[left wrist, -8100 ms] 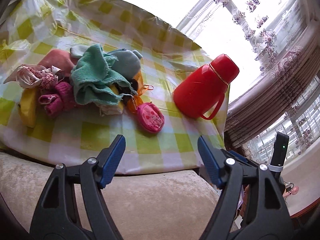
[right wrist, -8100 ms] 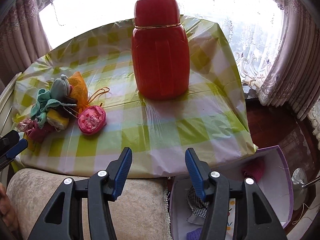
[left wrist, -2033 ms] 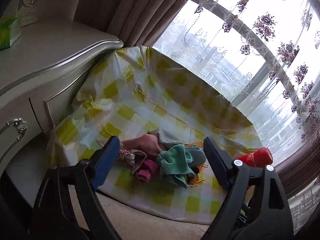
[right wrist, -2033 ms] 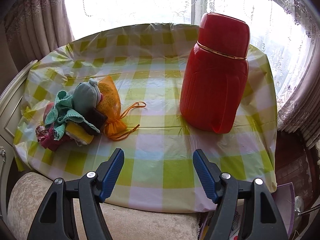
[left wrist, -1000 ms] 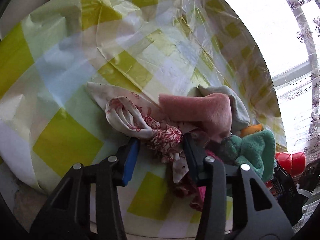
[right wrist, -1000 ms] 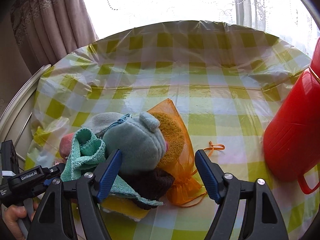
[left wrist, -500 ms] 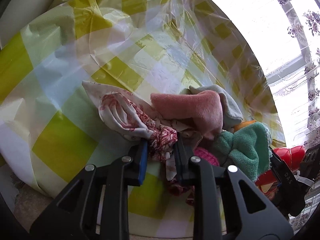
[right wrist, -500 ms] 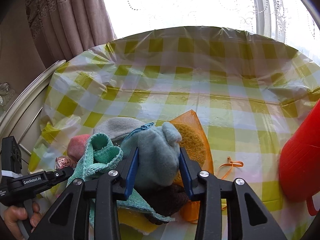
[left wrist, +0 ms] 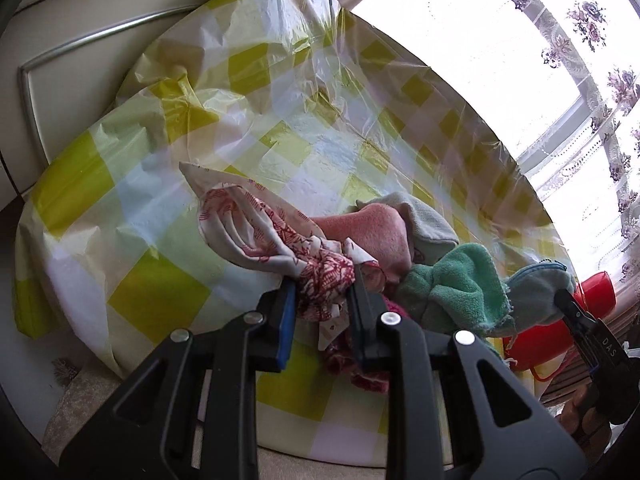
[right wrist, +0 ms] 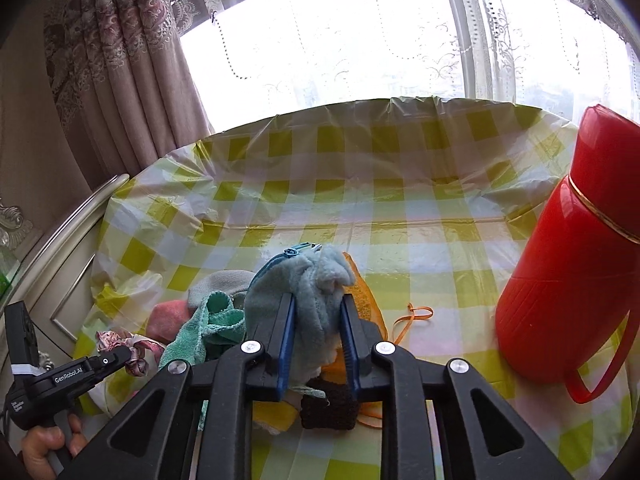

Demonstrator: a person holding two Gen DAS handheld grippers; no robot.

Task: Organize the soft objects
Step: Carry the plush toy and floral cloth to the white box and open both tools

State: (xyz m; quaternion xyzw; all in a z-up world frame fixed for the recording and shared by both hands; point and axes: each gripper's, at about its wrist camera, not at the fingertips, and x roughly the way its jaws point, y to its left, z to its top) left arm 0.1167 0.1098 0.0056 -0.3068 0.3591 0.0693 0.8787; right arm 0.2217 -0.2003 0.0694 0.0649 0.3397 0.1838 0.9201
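Yellow-and-white checked plastic sheeting [right wrist: 400,216] covers the table by the window. On it, both grippers have just closed: the left gripper [left wrist: 322,300] pinches a crumpled red-patterned cloth [left wrist: 280,240], and the right gripper [right wrist: 316,328] clamps a fuzzy pale-blue zip pouch [right wrist: 308,280]. Both sit in one pile near the sheeting's front left edge, with a teal towel [right wrist: 208,324], pink cloth [left wrist: 372,232] and orange mesh bag [right wrist: 364,296]. Right of the pile lies bare sheeting, then a glossy red flask [right wrist: 568,272].

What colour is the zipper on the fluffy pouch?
Blue, on the pale blue fluffy pouch; right wrist view.
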